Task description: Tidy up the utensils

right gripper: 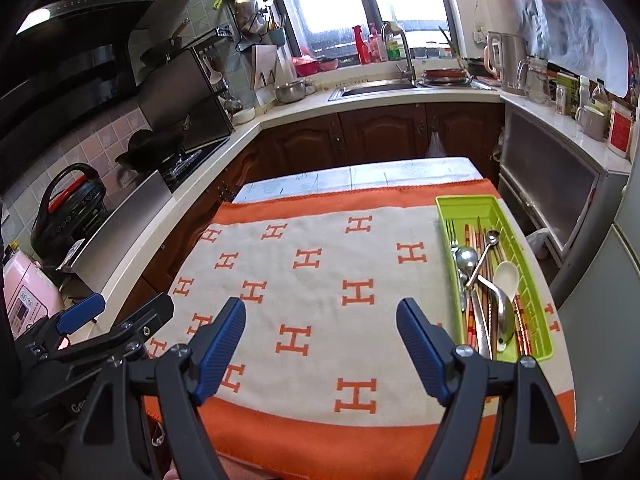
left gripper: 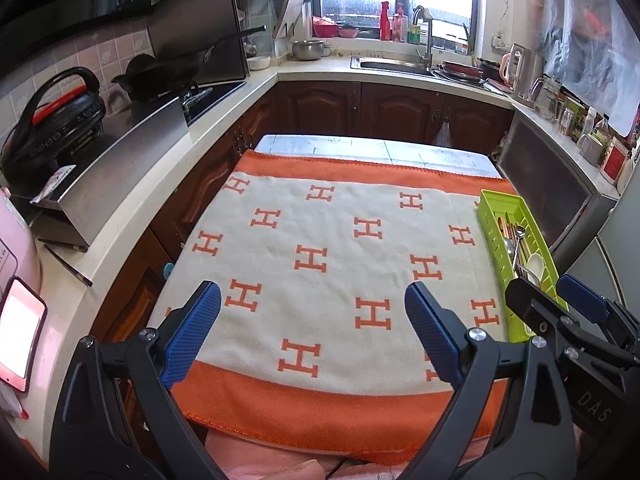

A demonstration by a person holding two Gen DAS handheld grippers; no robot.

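Note:
A lime green utensil tray (right gripper: 444, 216) lies along the right edge of the table on an orange and cream blanket (right gripper: 320, 280). In it are several utensils: a fork (right gripper: 451, 232), metal spoons (right gripper: 467, 258), a white spoon (right gripper: 506, 276) and chopsticks (right gripper: 474, 240). In the left wrist view the same tray (left gripper: 490, 216) shows at the far right. My right gripper (right gripper: 320, 340) hangs open over the blanket, left of the tray, nothing between its blue pads. My left gripper (left gripper: 312, 328) is open too, empty, over the blanket's near half.
Kitchen counters surround the table: a stove with a black wok (left gripper: 160, 76) and a pressure cooker (left gripper: 52, 120) on the left, a sink (right gripper: 376, 90) at the back, jars and a kettle (right gripper: 508, 64) on the right. A grey fridge (right gripper: 600, 320) stands close to the tray.

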